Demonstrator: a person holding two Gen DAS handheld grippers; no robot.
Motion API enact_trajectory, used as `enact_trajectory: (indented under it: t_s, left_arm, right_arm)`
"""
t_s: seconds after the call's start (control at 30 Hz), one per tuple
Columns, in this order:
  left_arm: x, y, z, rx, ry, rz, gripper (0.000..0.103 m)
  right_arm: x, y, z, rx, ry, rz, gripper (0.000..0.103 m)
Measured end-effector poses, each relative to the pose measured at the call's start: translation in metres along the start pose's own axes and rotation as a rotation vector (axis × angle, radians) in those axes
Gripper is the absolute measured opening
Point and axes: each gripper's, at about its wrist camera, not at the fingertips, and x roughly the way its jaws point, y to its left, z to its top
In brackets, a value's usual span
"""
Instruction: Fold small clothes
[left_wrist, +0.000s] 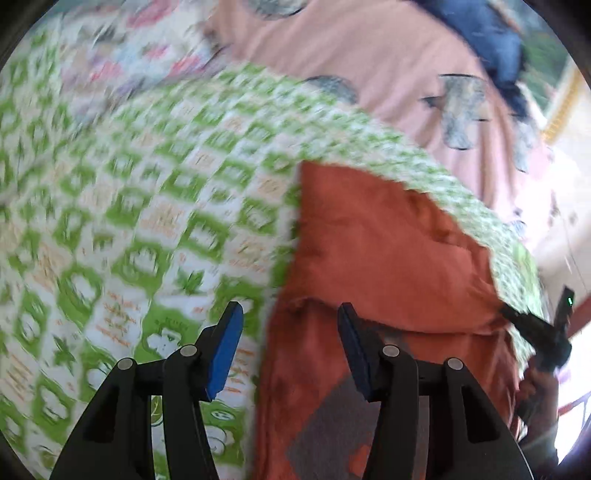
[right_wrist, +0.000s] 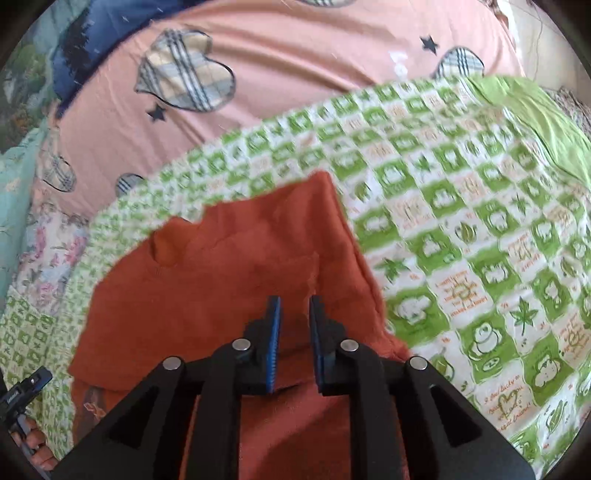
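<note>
A rust-orange small garment (left_wrist: 369, 240) lies folded over on a green-and-white checked blanket (left_wrist: 147, 221), with a grey print (left_wrist: 332, 435) showing near its lower part. My left gripper (left_wrist: 290, 308) hovers over the garment's left edge, its blue pads wide apart with nothing between them. In the right wrist view the garment (right_wrist: 229, 288) lies in the middle with a folded layer on top. My right gripper (right_wrist: 294, 300) is just above it, its pads a narrow gap apart and not pressing on the cloth. The left wrist view is blurred.
The checked blanket (right_wrist: 461, 221) covers a pink sheet with plaid hearts (right_wrist: 295, 74). A dark blue cloth (right_wrist: 85, 48) lies at the far left corner, and a floral fabric (right_wrist: 48, 258) at the left. A hand (right_wrist: 35, 441) shows at the bottom left.
</note>
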Motion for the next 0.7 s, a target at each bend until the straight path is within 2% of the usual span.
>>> enact_trajectory:
  t_s: [0.07, 0.1, 0.17, 0.2, 0.23, 0.33, 0.4, 0.47, 0.53, 0.6, 0.7]
  left_arm:
    - [-0.006, -0.016, 0.01, 0.04, -0.033, -0.046, 0.053]
    - [-0.005, -0.024, 0.015, 0.051, -0.042, -0.077, 0.053]
    - [0.006, -0.038, 0.024, 0.064, -0.041, -0.139, 0.054]
    - [0.021, -0.047, 0.029, 0.082, -0.018, -0.207, 0.055]
    - [0.033, -0.053, 0.031, 0.087, 0.005, -0.22, 0.057]
    - [0.079, -0.058, 0.035, 0.089, 0.086, -0.125, 0.053]
    - [0.103, -0.046, 0.036, 0.058, 0.122, -0.026, 0.052]
    - [0.111, -0.033, 0.039, 0.028, 0.117, 0.003, 0.034]
    - [0.11, -0.026, 0.041, 0.0, 0.114, 0.001, 0.028]
    - [0.1, -0.023, 0.04, -0.019, 0.111, -0.001, 0.029]
    - [0.073, -0.025, 0.027, 0.023, 0.087, 0.02, 0.048]
  right_arm:
    - [0.008, 0.014, 0.0, -0.014, 0.047, 0.137, 0.017]
    - [0.015, 0.019, -0.001, -0.02, 0.081, 0.171, 0.017]
    - [0.034, 0.029, -0.004, -0.055, 0.148, 0.169, 0.017]
    - [0.042, 0.03, -0.004, -0.068, 0.163, 0.143, 0.017]
    - [0.056, 0.026, -0.004, -0.067, 0.198, 0.103, 0.017]
    - [0.083, 0.007, 0.003, -0.03, 0.256, 0.047, 0.013]
    - [0.086, 0.003, 0.008, -0.026, 0.226, 0.025, 0.011]
    - [0.081, 0.001, 0.016, -0.015, 0.184, -0.021, 0.015]
    - [0.068, 0.0, 0.018, 0.008, 0.169, -0.027, 0.015]
    - [0.048, -0.003, 0.012, 0.022, 0.161, 0.018, 0.017]
    - [0.016, -0.005, -0.007, -0.008, 0.165, 0.065, 0.022]
